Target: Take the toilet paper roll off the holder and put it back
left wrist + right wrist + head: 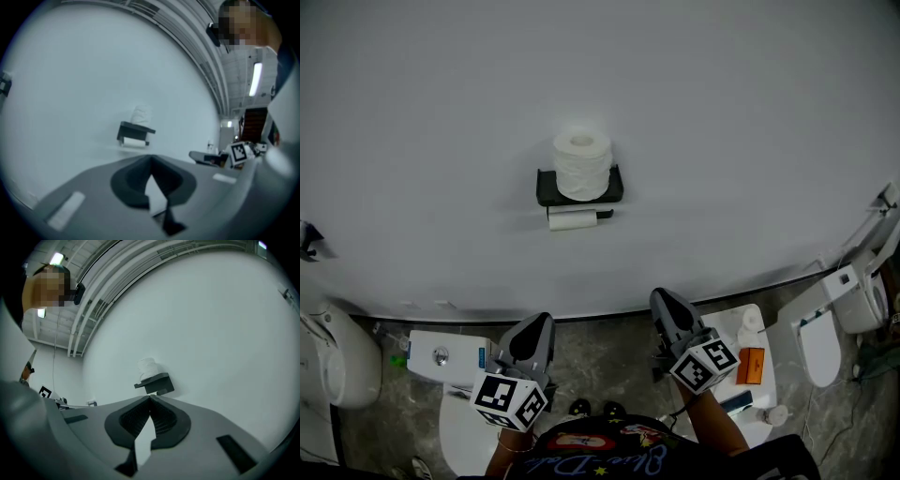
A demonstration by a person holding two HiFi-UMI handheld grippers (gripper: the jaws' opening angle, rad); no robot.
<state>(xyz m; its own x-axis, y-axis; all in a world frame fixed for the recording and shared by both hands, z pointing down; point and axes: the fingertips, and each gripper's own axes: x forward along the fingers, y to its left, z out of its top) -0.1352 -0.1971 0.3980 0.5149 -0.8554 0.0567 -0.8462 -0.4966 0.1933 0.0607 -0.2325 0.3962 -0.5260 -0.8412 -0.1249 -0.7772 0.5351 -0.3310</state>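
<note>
The toilet paper roll (581, 165) stands upright on top of the dark holder (546, 190), a small shelf fixed to the plain white wall (722, 112). A second roll (571, 220) hangs lying sideways just under that shelf. Both tools are well apart from the holder, low in the head view and pointing up toward the wall. The left hand-held gripper (541, 322) has its jaws closed together, the dark pads meeting at the tips with nothing between them, as its own view shows (150, 158). From there the roll (141, 114) and the holder (135, 129) appear small and far ahead, slightly left of the jaw line. The right hand-held gripper (662, 297) is likewise closed tight and empty, its ribbed pads touching at the tips (150, 397). In its view the roll (147, 367) sits on the holder (156, 381) almost straight ahead, above the jaw tips. Below the left hand-held gripper a white toilet tank (441, 357) stands against the wall on the mottled grey floor (600, 361). Beside the right hand-held gripper a small white tabletop (733, 321) carries an orange box (751, 366) and a few small items too little to make out.
</note>
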